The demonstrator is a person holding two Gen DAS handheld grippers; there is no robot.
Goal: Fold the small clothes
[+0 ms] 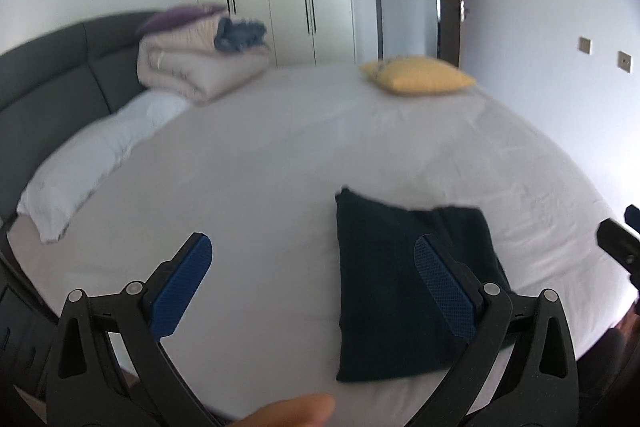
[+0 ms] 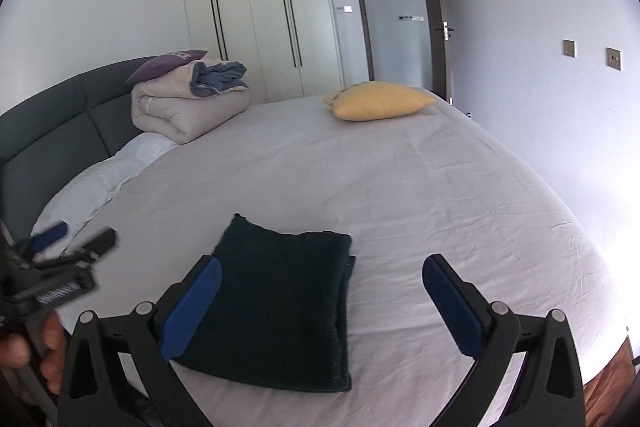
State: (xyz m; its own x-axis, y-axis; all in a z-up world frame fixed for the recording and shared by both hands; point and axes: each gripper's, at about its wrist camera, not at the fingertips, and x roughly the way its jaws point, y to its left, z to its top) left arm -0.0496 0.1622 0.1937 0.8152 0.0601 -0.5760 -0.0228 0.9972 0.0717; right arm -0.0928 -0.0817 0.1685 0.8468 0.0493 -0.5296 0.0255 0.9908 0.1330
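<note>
A dark green garment (image 1: 400, 287) (image 2: 280, 307) lies folded into a neat rectangle on the pale bed sheet (image 1: 260, 167) (image 2: 440, 187), near the front edge. My left gripper (image 1: 312, 241) hovers above the bed, open, with nothing between its blue pads; the garment lies below its right finger. My right gripper (image 2: 322, 261) is also open and empty, held over the garment, which lies under its left finger. Each gripper shows at the edge of the other's view.
A yellow pillow (image 2: 380, 105) lies at the far side of the bed. A stack of folded duvets (image 2: 188, 107) and a white pillow (image 2: 92, 187) sit by the grey headboard (image 2: 60, 115). Behind stand a wardrobe (image 2: 260, 19) and an open door (image 2: 436, 19).
</note>
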